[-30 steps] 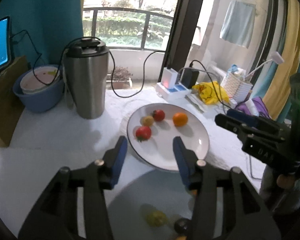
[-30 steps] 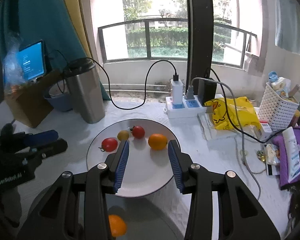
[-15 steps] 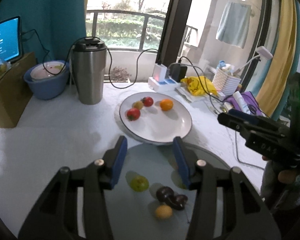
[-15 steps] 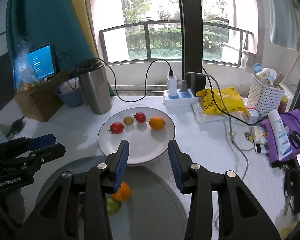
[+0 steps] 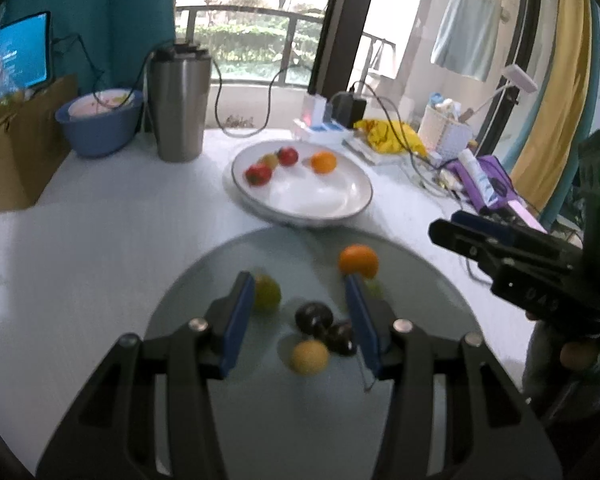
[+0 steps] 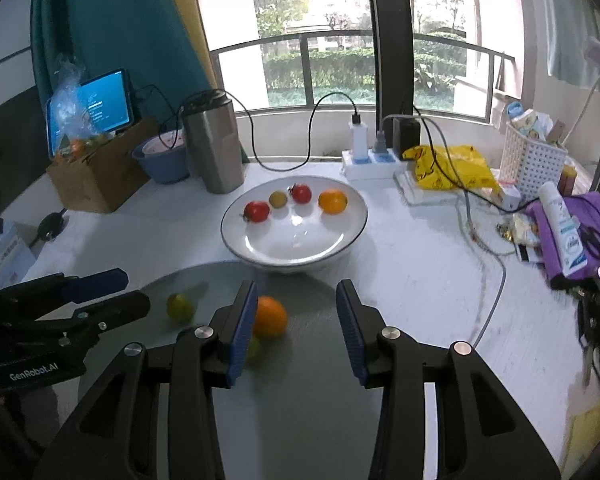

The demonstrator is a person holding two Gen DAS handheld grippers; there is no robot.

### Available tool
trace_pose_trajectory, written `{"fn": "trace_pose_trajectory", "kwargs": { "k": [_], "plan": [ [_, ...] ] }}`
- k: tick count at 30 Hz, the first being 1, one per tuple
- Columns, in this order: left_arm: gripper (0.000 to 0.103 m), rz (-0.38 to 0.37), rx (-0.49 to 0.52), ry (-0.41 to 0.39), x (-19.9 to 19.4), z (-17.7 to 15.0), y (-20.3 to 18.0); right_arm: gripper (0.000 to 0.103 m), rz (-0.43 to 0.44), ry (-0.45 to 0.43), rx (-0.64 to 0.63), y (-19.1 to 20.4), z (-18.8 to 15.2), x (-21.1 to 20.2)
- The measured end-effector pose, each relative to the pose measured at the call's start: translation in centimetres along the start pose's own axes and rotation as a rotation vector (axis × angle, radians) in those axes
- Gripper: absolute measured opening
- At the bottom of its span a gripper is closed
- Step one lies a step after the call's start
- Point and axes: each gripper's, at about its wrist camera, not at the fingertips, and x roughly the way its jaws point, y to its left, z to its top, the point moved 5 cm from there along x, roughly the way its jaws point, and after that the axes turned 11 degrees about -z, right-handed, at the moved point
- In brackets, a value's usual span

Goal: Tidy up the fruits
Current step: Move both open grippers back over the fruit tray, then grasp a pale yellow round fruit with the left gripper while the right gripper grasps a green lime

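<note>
A white plate [image 5: 332, 204] [image 6: 296, 248] holds two red tomatoes, a yellow-green fruit and an orange [image 6: 332, 201]. In front of it a grey round tray [image 5: 308, 400] [image 6: 300, 400] carries a green fruit [image 5: 267, 291] [image 6: 180, 307], an orange [image 5: 358, 261] [image 6: 270, 317], two dark fruits [image 5: 314, 317] and a yellow fruit [image 5: 309, 356]. My left gripper [image 5: 300, 312] is open and empty above the dark fruits. My right gripper [image 6: 296, 320] is open and empty, just right of the tray's orange.
A steel tumbler [image 5: 180, 108] and a blue bowl [image 5: 100, 124] stand at the back left by a cardboard box [image 6: 100, 172]. A power strip [image 6: 372, 160], yellow bag [image 6: 452, 168], white basket [image 6: 534, 160] and purple pouch [image 6: 576, 224] crowd the right side.
Both grippers have drawn back and up from the white plate. The grey tray and its fruits have come into view under them. Both stay open.
</note>
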Motion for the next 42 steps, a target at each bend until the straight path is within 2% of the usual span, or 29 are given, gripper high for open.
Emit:
{"fn": "trace_pose_trajectory", "kwargs": {
  "k": [8,14,22,23,28,40,42],
  "plan": [
    [0.049,0.003,-0.027,0.081,1.4,-3.3,0.4,0.043,0.027,0.05,-0.007,1.1,-2.9,0.4],
    [0.049,0.011,-0.003,0.109,1.9,-4.0,-0.1,0.043,0.046,0.084,-0.012,2.0,-4.4,1.1],
    [0.047,0.017,0.025,0.155,2.9,-4.6,0.0,0.043,0.065,0.102,-0.011,2.8,-4.5,1.9],
    [0.041,0.015,0.028,0.155,3.0,-4.6,0.0,0.043,0.065,0.104,-0.012,2.8,-4.5,2.0],
    [0.027,-0.004,0.044,0.151,3.1,-4.5,0.1,0.043,0.073,0.117,-0.018,3.3,-4.3,2.6],
    [0.027,-0.008,0.028,0.106,1.5,-3.7,1.5,0.043,0.112,0.155,0.007,4.5,-4.1,4.5],
    [0.027,-0.004,0.024,0.1,1.3,-3.6,1.8,0.043,0.096,0.156,0.009,4.6,-4.0,4.8]
  ]
}}
